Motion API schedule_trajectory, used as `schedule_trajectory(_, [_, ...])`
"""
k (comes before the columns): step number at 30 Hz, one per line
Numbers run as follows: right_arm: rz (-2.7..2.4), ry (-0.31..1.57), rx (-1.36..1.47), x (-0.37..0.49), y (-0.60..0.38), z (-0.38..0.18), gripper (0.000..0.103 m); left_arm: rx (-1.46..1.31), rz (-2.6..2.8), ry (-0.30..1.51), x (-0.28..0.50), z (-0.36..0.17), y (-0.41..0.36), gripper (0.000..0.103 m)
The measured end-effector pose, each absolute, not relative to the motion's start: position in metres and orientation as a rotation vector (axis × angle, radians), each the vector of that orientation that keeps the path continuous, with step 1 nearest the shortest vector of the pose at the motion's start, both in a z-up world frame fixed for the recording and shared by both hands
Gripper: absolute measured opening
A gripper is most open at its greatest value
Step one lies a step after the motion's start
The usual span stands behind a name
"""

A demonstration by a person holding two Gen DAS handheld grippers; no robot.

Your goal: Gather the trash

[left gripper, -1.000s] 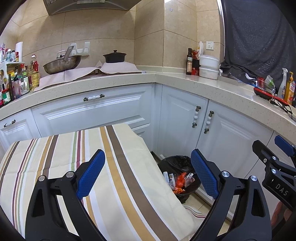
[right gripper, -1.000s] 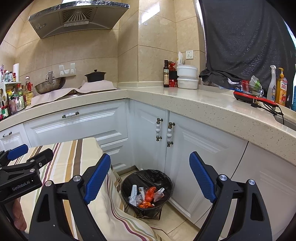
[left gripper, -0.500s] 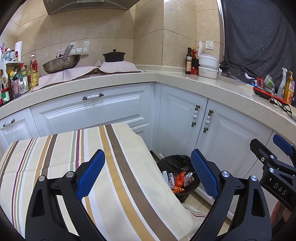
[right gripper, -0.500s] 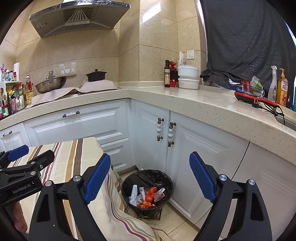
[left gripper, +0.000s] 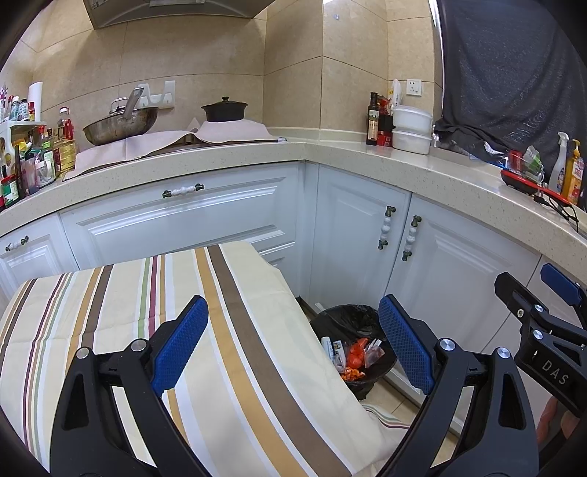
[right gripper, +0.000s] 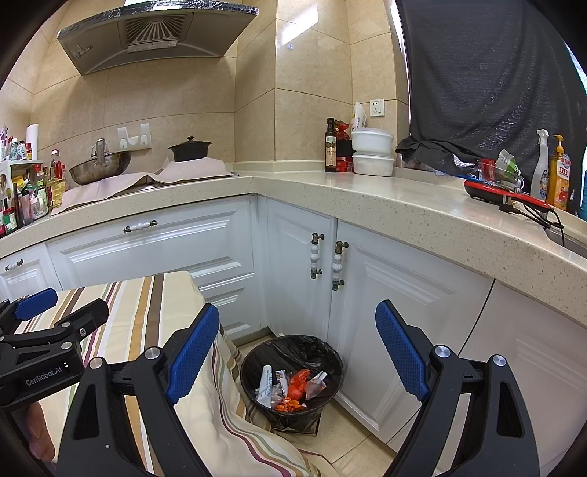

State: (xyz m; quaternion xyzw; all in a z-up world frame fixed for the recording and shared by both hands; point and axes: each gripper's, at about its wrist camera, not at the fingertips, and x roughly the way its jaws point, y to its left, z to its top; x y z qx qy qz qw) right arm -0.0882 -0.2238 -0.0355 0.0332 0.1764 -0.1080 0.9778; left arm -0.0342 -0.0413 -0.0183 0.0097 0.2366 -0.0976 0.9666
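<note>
Above the bin [right gripper: 291,378], nothing is changing: both claws, left claw [left gripper: 291,346] and right claw [right gripper: 297,352], are hanging released and empty; collecting is looking finished.

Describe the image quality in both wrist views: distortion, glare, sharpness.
Left wrist view: strong fisheye bending of the countertop, dark corners, a soft sheen on the wall tiles, and sharp focus down to the trash bin. Right wrist view: the same curvature, a brighter reflection on the tiles, a shiny range hood, no blur.
</note>
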Motion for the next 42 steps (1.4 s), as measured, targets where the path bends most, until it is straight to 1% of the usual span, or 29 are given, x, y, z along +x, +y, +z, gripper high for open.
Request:
schedule_trajectory(39, [-0.215,0.366,0.067,-0.0875,-0.2226,-0.0393,0.084,0.028,-0.192,0.474,-0.0345,-0.0204,-0.0421,0.092])
schedule_trajectory(40, [-0.215,0.367,0.067,-0.0876,-0.2226,-0.0394,0.084,0.029,-0.193,0.474,-0.0345,-0.0204,-0.0424,0.092])
schedule_trajectory(41, [-0.215,0.367,0.067,-0.0878,-0.2226,-0.0399,0.084,0.031,-0.195,0.475,-0.0345,-0.0201,-0.0432,0.096])
schedule_trajectory(42, [-0.214,0.368,0.067,-0.0879,-0.2223,-0.0405,0.084,0.033,-0.200,0.472,-0.0349,-0.0199,-0.0435,0.097])
